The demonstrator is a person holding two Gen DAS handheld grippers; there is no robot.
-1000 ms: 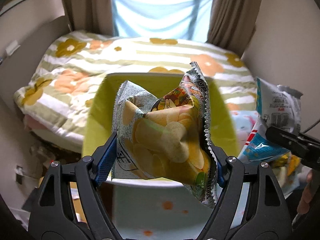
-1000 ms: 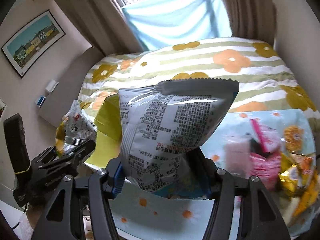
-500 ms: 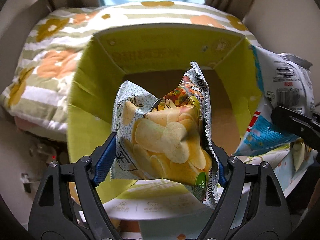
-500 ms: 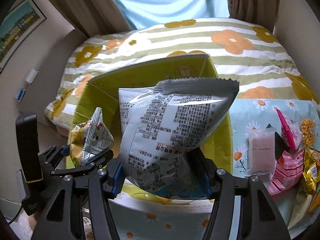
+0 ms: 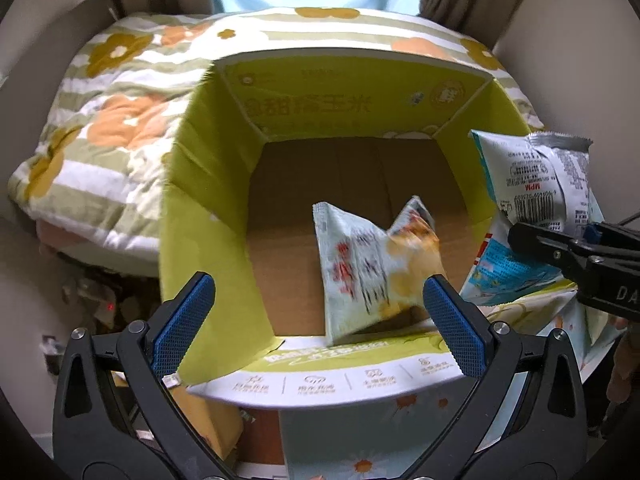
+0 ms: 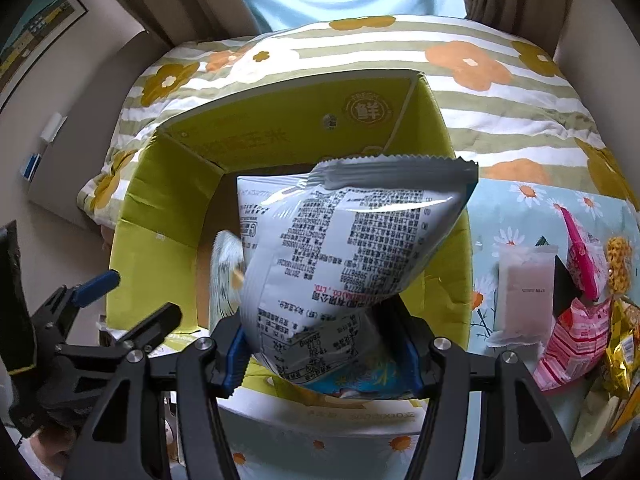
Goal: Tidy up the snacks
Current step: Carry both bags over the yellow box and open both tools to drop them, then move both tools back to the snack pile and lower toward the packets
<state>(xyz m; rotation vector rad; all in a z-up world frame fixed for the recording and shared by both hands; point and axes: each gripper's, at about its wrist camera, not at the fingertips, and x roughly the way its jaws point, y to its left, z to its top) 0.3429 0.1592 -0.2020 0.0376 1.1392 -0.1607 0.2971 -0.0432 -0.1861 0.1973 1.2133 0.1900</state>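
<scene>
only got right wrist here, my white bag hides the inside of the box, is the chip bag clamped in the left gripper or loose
observer: Loose. The left gripper is open wide, and the blurred yellow-and-white foil chip bag is inside the box beyond the gripper's blue pads, not clamped.
operator: anything else in the box
observer: Nothing I can see. The yellow-green cardboard box shows bare brown floor around that bag.
operator: where's my bag relative to the box
observer: The white printed plastic snack bag, clamped in the right gripper, hangs by the box's right wall, off the middle.
</scene>
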